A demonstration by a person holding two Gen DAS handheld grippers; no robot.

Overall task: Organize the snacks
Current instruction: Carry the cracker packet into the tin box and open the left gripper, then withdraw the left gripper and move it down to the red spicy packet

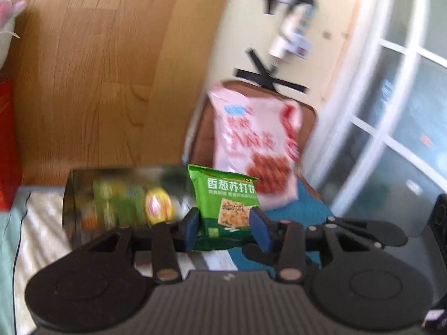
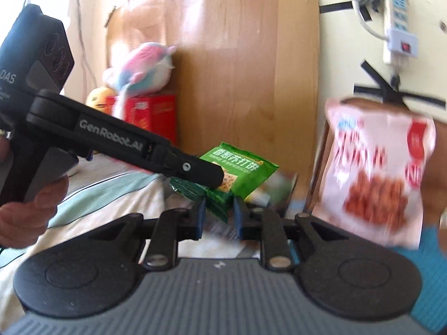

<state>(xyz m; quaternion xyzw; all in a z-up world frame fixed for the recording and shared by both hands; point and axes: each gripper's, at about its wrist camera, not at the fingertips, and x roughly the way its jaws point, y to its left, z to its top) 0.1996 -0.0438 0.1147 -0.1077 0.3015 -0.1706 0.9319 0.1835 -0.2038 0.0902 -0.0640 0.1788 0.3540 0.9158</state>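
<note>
A: Where's the green pack [image 1: 225, 209]?

B: Off the bed, between both tools. The left gripper [image 1: 226, 227] clamps its lower part; the right gripper [image 2: 218, 217] brackets a corner, pads not clearly pressing.

A: Handling?

B: Likely light, crinkly, slippery, crackers brittle. Pinch the sealed edge. The pink bag [image 2: 380, 173] stands far right.

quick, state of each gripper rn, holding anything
left gripper: shut on the green packet
right gripper: packet's corner between its pads; grip cannot be told

Motion blur smears the pink snack bag [image 2: 377, 173] and dark box [image 1: 117, 195] print
</note>
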